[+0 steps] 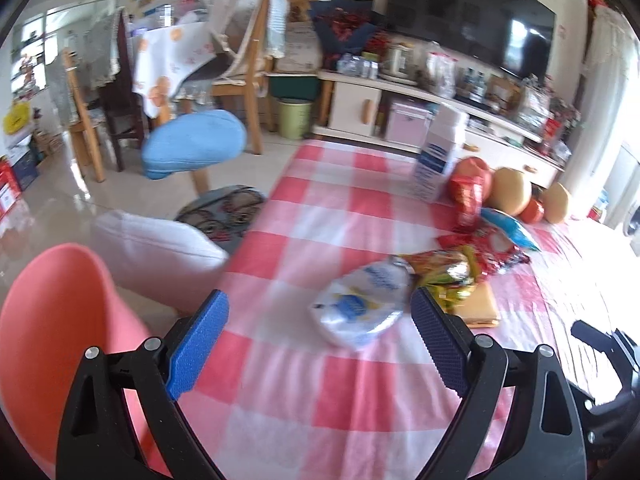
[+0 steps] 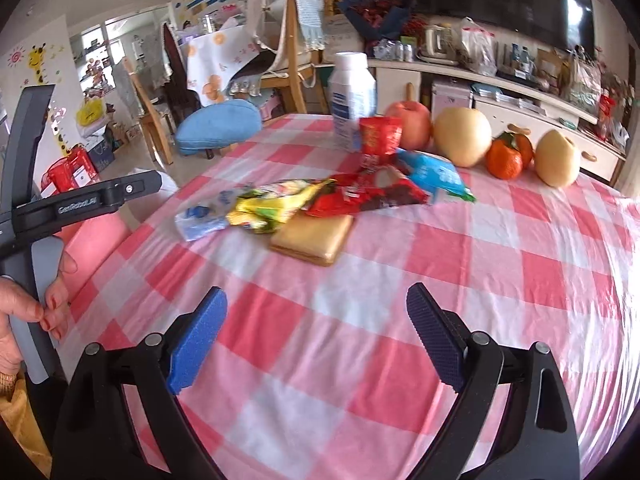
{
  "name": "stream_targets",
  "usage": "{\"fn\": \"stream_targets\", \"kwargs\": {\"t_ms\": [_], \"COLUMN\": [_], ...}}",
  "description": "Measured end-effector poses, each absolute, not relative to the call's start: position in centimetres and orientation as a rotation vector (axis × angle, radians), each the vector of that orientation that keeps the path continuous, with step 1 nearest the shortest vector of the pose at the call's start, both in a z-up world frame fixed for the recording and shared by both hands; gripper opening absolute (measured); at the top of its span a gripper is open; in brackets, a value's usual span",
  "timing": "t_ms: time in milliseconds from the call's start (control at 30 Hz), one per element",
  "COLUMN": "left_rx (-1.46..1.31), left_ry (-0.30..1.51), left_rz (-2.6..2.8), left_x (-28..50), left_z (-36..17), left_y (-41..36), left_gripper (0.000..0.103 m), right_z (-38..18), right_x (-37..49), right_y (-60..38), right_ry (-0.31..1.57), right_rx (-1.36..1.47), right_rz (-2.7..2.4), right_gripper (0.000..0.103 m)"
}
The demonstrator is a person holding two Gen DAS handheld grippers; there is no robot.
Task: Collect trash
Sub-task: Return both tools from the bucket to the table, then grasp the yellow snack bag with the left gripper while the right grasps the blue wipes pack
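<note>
On the checked tablecloth (image 2: 460,264), snack wrappers (image 2: 360,196) are heaped before fruit (image 2: 462,136). Left gripper (image 1: 320,330) and right gripper (image 2: 316,322) are held with jaws spread wide, nothing gripped.

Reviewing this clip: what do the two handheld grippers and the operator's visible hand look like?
Both the left gripper and right gripper have black forked frames with silver rivets, one bright blue pad and one dark navy textured pad. The left hand has red nail polish.
</note>
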State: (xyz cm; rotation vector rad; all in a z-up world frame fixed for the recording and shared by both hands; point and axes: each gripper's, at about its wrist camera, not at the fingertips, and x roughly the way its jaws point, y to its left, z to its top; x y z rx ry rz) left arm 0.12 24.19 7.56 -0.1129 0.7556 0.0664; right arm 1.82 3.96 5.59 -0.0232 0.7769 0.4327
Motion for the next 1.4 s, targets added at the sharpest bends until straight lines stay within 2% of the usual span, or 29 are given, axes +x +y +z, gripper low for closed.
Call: {"fn": "stream_targets", "kwargs": {"t_ms": [500,967,1400], "left_rx": [-0.086,-0.073,-0.062], "left_ry": [0.834,0.848,0.829], "left_rz": [-0.089,-0.11,-0.111], "left_x": [4.1,7.6,8.2], "left_z": [4.7,3.3,3.3], "left_y": [18.4,16.3,15.8], "left_gripper": [0.091,0.091,0.091], "right_z": [5.6,4.3,4.1], "right_x": [5.0,10.1,14.5], "right_y": [-1.7,-6.0,-5.4], "right_ry": [0.801,0.848,0.842], "right_rx": [0.076,0.267,0.271], "right_rz": [0.396,0.382,0.417], "right_gripper": [0.092,0.092,0.092]}}
